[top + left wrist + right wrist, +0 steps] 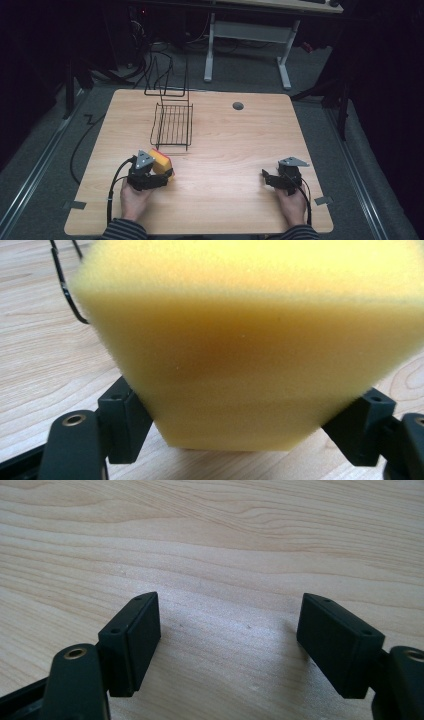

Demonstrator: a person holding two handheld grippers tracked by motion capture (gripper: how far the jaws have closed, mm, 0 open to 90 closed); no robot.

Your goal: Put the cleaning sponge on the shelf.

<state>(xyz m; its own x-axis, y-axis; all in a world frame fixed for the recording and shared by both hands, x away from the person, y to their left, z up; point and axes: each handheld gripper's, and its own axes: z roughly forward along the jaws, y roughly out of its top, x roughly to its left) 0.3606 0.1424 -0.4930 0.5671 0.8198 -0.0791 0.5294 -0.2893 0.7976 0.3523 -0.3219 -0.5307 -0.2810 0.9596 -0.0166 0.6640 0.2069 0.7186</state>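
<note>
Just in front of wire rack [172,125], on desk [225,165]: sponge [161,162], clamped in left gripper [159,176] jaws. Likely light, soft, squashy; grip across flat sides, gently. Right gripper [268,179] jaws wide, empty.

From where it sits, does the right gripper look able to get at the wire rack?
Probably yes. The right gripper is open with nothing between its jaws, and bare table lies between it and the rack. The left gripper and its sponge sit off to the side of that path.
</note>
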